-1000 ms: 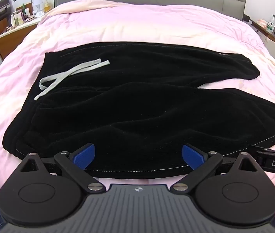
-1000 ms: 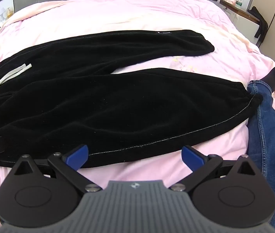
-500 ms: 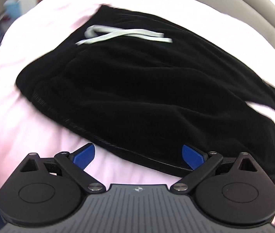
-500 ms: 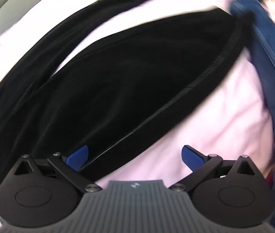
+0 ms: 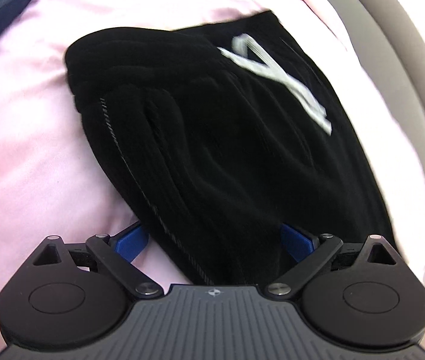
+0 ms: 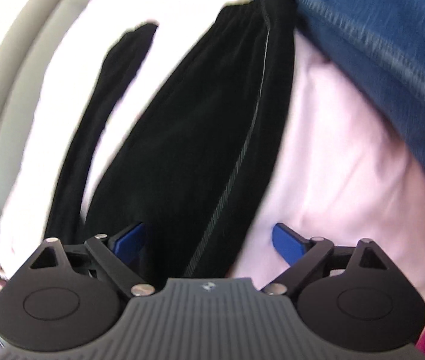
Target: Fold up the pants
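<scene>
While both views are blurred, black pants [image 5: 227,138] of a soft, velvety, finely ribbed fabric lie spread on a bed covered by a smooth pale pink duvet [image 5: 32,138].

Left wrist view: the left tool [image 5: 214,241] sits low over the waist end of the pants, its two blue-tipped fingers [image 5: 130,241] spread wide apart. The left finger is over pink duvet and the right finger over black cloth, with the pants' outer edge and its thin line of pale stitching running down between them. Nothing is pinched between the fingers. A flat whitish drawstring [image 5: 278,75] lies in a loose crossed shape on the waistband, toward the upper right. The cloth bunches into rounded folds at the waist's left corner. A grey padded headboard [image 5: 407,90] curves along the right edge.

Right wrist view: the right tool [image 6: 209,240] is also spread wide, holding nothing. Its left blue finger [image 6: 130,240] is over black cloth and the right finger over pink duvet, with the stitched hem edge of the nearer pant leg [image 6: 206,126] passing between them. That leg runs away from the camera as a broad dark band; the farther leg [image 6: 98,126] is a narrower strip to its left, with pale bedding showing between the two. Blue denim jeans [image 6: 377,45] on the person fill the upper right, touching the near leg's cuff end.
</scene>
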